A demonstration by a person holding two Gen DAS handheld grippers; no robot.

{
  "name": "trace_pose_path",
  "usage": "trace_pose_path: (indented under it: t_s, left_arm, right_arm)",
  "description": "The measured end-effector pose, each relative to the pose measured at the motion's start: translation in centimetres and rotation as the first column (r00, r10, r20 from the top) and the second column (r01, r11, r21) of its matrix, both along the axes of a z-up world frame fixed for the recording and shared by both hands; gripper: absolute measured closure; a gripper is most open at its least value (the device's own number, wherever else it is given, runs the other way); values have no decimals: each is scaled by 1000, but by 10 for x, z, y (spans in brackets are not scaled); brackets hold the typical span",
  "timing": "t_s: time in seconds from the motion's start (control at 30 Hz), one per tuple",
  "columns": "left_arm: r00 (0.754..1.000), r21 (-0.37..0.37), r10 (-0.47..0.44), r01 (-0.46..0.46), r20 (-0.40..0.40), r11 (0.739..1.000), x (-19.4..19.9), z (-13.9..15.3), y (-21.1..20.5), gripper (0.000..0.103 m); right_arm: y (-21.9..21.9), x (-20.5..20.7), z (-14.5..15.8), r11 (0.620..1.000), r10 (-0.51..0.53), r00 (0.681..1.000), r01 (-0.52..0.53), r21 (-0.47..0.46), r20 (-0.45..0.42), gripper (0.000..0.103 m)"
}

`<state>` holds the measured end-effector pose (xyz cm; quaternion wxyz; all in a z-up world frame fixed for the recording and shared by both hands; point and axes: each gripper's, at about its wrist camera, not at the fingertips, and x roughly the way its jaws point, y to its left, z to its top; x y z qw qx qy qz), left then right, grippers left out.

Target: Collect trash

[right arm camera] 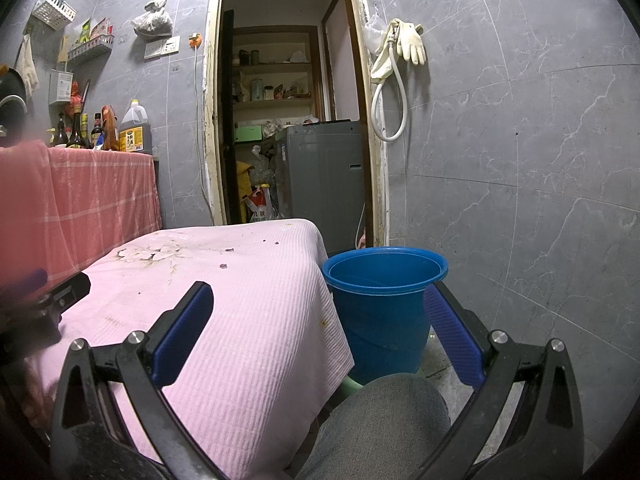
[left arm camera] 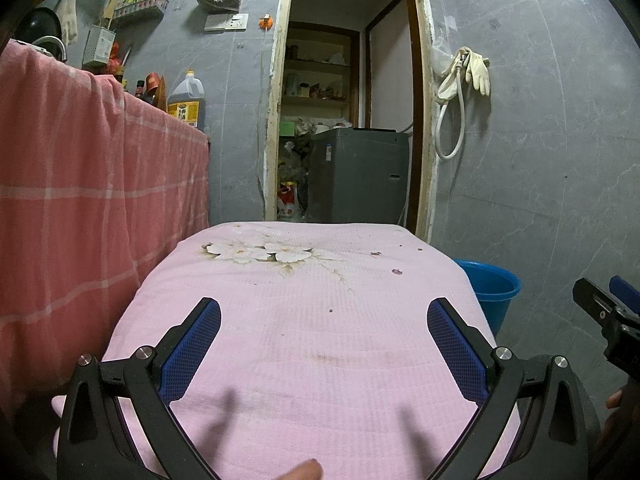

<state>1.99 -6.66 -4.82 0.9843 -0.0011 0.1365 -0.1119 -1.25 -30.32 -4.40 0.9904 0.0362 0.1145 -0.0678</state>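
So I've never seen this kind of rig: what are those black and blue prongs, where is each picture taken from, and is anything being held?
No robot here: a person carries a hand-held gripper in each hand, with a camera looking out along its two blue-padded fingers. One picture is from the left gripper, over a table under a pink cloth. The other is from the right gripper, further right, facing the table's edge and a blue bucket on the floor. Small dark scraps lie on the cloth. Both grippers are open and hold nothing.

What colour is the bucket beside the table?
Blue bucket, clearest in the right wrist view.
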Motion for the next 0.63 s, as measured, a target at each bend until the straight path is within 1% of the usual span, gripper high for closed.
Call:
trace_pose_path:
  t_s: [0.27, 0.63]
  left_arm:
    - [1000, 10, 27, -27, -2, 1000, 4, 0, 8, 2]
    - [1000, 19, 22, -22, 0, 1000, 6, -1, 10, 2]
  right_arm:
    - [0, 0, 0, 1000, 0, 1000, 0, 0, 0, 0]
    - [0, 0, 0, 1000, 0, 1000, 0, 1, 1, 0]
